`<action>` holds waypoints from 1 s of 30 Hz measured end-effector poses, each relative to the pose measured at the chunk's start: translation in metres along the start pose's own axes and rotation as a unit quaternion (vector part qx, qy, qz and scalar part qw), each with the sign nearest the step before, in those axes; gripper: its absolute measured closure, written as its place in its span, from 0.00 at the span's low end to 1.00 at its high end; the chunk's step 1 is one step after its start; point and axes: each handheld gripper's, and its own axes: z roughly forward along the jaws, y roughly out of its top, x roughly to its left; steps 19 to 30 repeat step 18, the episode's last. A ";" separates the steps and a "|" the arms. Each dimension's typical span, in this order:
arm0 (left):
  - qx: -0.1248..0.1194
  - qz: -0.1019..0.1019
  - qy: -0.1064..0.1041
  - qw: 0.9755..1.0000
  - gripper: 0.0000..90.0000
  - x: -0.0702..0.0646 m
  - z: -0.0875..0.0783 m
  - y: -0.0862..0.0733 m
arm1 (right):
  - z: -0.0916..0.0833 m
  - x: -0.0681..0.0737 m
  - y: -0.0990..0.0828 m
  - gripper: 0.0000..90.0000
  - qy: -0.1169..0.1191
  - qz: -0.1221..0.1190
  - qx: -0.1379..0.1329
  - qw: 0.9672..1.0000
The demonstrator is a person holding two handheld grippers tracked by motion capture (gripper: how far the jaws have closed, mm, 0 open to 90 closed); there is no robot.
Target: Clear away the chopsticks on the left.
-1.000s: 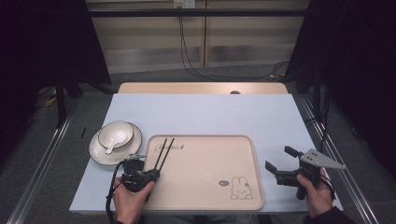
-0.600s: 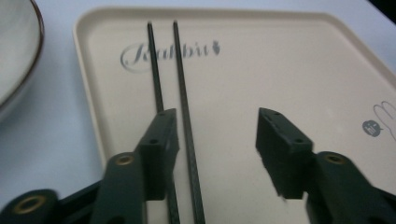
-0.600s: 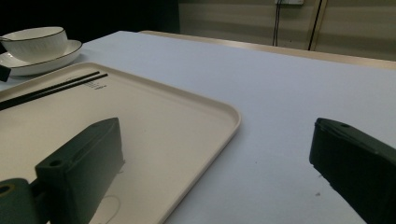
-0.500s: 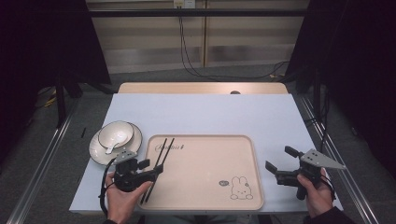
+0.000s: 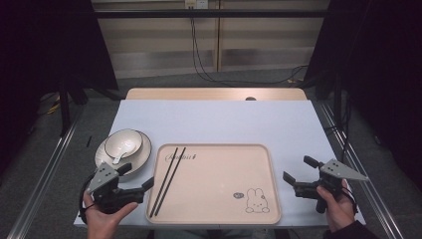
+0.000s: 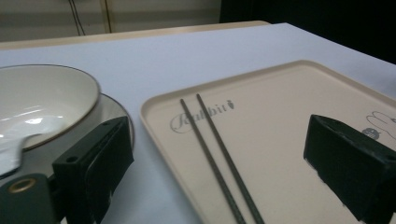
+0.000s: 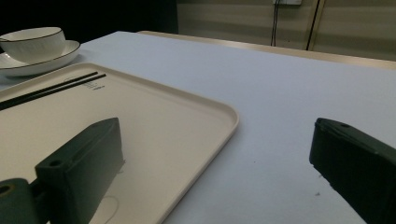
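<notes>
Chopsticks [image 5: 168,180] are laid as a parallel pair along the left side of the tray [image 5: 214,219], tips pointing away from the person. Left gripper [image 5: 135,177] is held low at the tray's near-left corner, jaws spread wide and gripping nothing; the bowl [image 5: 123,143] on its plate [image 5: 142,158] sits just beyond. Right gripper [image 5: 297,175] is held off the tray's right edge, jaws likewise parted and empty. Judged step: chopsticks placed, bowl pending. Next move would call for the left jaws to be brought round the bowl's rim.
</notes>
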 end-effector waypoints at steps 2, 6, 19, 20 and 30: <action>0.005 0.002 -0.009 1.000 0.04 0.006 -0.007 -0.002 | 0.000 0.000 0.000 0.03 -0.001 0.000 0.000 1.000; -0.010 -0.004 -0.025 1.000 0.02 0.017 -0.020 -0.011 | -0.001 0.000 0.000 0.03 -0.003 0.002 0.001 1.000; -0.014 -0.056 -0.014 0.998 0.02 0.036 -0.035 -0.027 | -0.002 -0.001 -0.001 0.03 -0.003 -0.001 0.002 1.000; -0.014 -0.056 -0.014 0.998 0.02 0.036 -0.035 -0.027 | -0.002 -0.001 -0.001 0.03 -0.003 -0.001 0.002 1.000; -0.014 -0.056 -0.014 0.998 0.02 0.036 -0.035 -0.027 | -0.002 -0.001 -0.001 0.03 -0.003 -0.001 0.002 1.000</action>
